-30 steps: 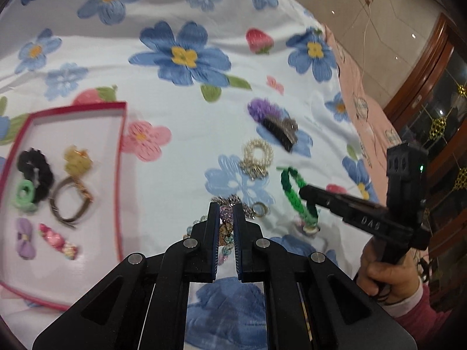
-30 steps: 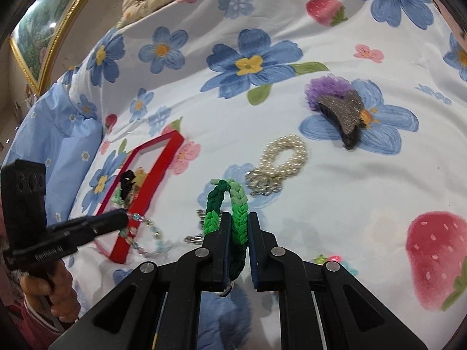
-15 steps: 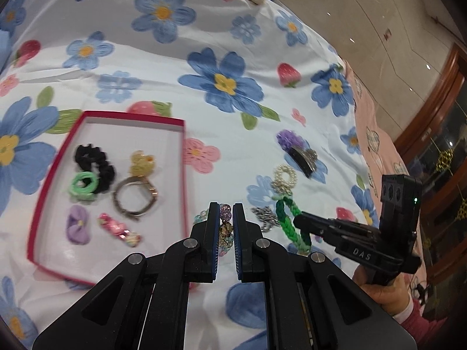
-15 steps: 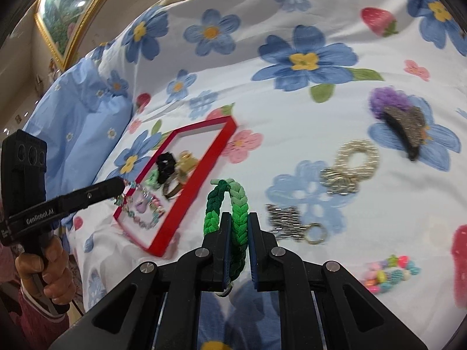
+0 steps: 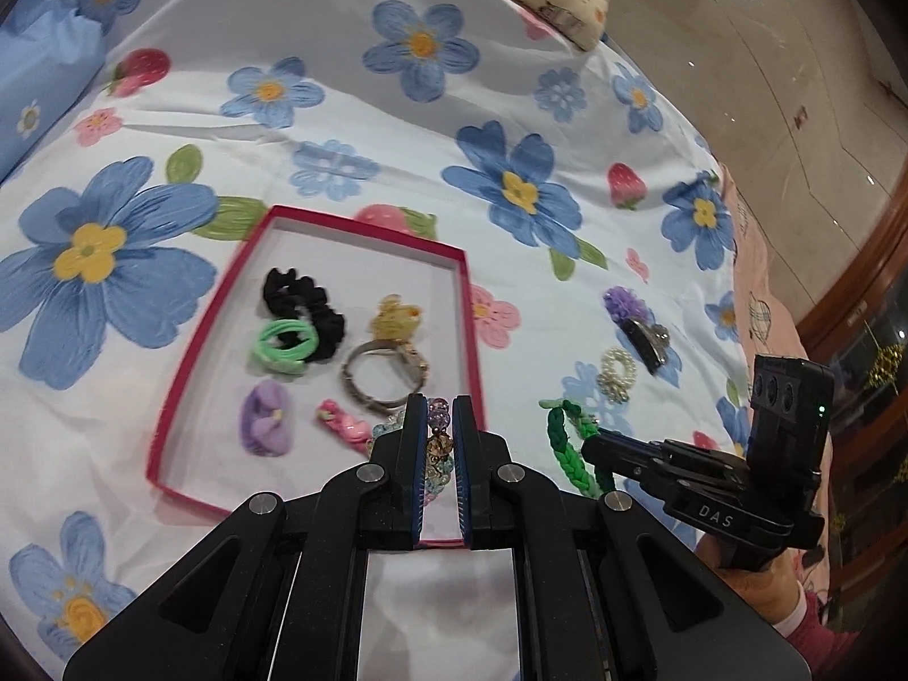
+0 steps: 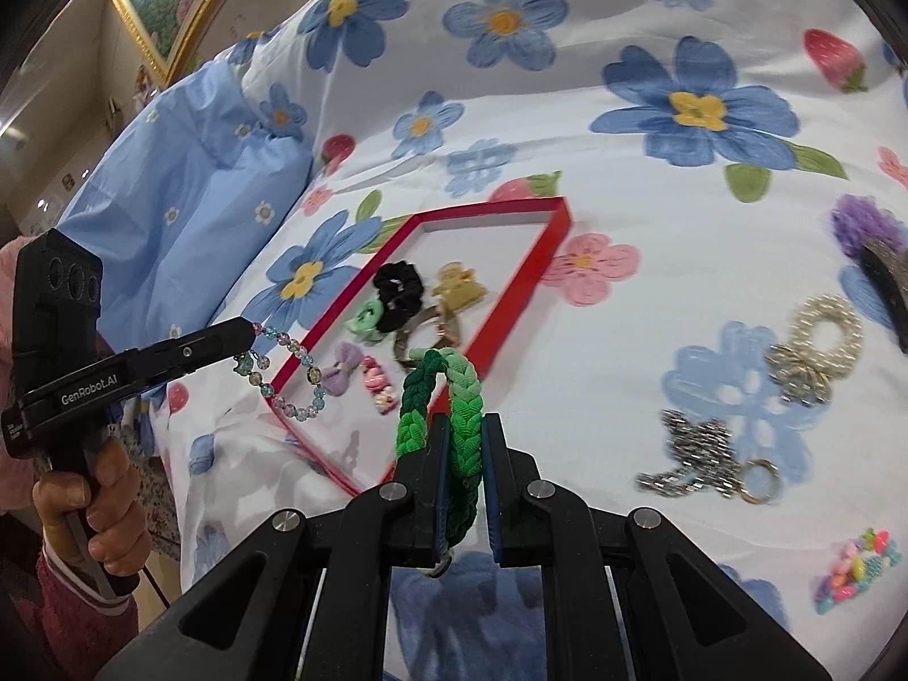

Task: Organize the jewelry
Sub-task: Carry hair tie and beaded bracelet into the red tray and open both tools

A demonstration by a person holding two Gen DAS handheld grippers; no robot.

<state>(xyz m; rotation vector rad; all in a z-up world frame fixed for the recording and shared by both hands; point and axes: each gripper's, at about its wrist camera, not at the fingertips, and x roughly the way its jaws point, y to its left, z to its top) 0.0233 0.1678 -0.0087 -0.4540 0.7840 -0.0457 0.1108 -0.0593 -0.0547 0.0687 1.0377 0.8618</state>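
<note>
Both fingers clamped: left gripper [image 5: 438,457] pinches limp, slippery beaded bracelet [image 6: 286,377]; right gripper [image 6: 461,488] pinches soft, light green braid [image 6: 448,397] mid-loop.

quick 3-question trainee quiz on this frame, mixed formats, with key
1. True or false: the left tool is shut on the beaded bracelet.
2. What does the right tool hold? A) pearl scrunchie B) green braided bracelet C) silver chain
3. Fill in: the black scrunchie lies inside the ____ tray.

Key: 1 true; 2 B; 3 red
</note>
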